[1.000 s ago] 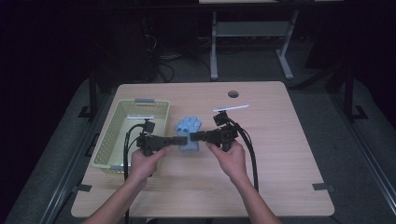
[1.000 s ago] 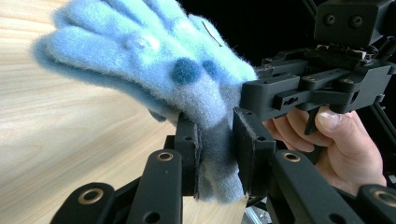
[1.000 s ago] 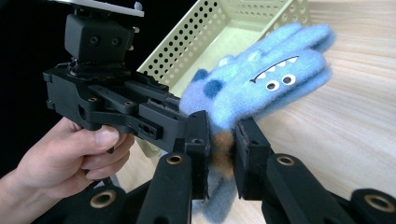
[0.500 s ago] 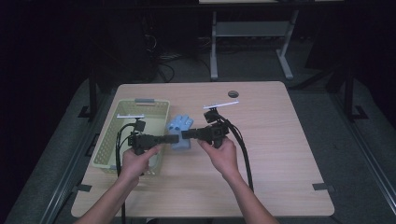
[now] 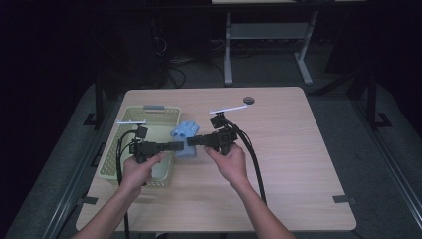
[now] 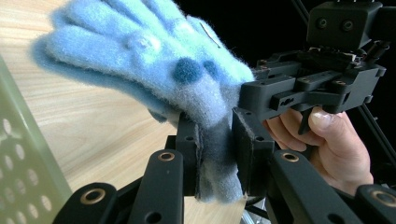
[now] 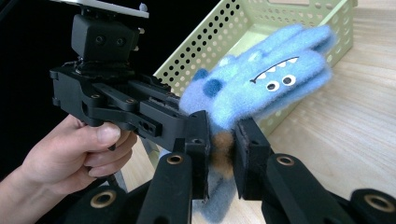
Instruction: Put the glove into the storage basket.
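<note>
Both grippers, left gripper [image 5: 180, 146] and right gripper [image 5: 191, 141], are clamped on the blue monster glove [image 5: 185, 134], held just beside the green basket [image 5: 130, 118]. Looks like carrying; next probably needs dropping it inside.

- Light wooden table [image 5: 298, 164] sitting in a pretty dark room, lit from above while everything around it fades to black.
- Grey floor [image 5: 383, 144] on both sides of it.
- Behind the table there's a white metal frame [image 5: 263, 35], with cables [image 5: 171, 62] lying on the floor nearby.
- Small round dark grommet [image 5: 248, 100] near the table's far edge.
</note>
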`<state>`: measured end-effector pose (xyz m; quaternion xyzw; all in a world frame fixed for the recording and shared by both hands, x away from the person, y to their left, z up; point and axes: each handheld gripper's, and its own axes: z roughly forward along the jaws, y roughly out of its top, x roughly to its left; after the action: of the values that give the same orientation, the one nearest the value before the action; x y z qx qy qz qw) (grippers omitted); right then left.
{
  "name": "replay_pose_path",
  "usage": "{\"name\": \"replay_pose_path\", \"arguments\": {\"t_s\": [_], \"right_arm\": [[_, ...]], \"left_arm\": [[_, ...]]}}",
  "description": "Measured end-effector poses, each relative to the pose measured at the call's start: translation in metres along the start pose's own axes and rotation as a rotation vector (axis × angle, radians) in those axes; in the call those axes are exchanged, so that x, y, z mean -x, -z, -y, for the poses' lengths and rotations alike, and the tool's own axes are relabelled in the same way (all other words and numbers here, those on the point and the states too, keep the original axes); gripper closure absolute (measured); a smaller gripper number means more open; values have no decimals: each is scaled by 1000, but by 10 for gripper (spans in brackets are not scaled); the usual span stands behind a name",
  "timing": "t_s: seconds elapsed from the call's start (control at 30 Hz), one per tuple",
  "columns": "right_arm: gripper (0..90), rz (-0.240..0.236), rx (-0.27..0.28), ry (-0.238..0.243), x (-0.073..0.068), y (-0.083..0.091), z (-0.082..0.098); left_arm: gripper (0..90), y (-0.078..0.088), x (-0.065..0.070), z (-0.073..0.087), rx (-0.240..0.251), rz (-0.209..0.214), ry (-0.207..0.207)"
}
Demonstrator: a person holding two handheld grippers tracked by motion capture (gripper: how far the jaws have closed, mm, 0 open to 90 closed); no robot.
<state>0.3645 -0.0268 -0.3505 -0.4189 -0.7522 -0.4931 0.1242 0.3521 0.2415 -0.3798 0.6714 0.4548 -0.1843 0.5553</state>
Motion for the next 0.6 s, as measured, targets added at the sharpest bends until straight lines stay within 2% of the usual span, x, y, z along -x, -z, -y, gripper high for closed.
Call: {"name": "replay_pose_path", "arguments": {"t_s": [0.2, 0.37, 0.6], "right_arm": [[775, 5, -5, 11, -4, -5, -3], [775, -3, -8, 11, -6, -8, -5], [774, -16, -7, 13, -7, -13, -7]], "left_arm": [[731, 6, -3, -1, -1, -1, 0], [731, 10, -4, -2, -5, 6, 5], [732, 16, -4, -5, -16, -5, -2]]}}
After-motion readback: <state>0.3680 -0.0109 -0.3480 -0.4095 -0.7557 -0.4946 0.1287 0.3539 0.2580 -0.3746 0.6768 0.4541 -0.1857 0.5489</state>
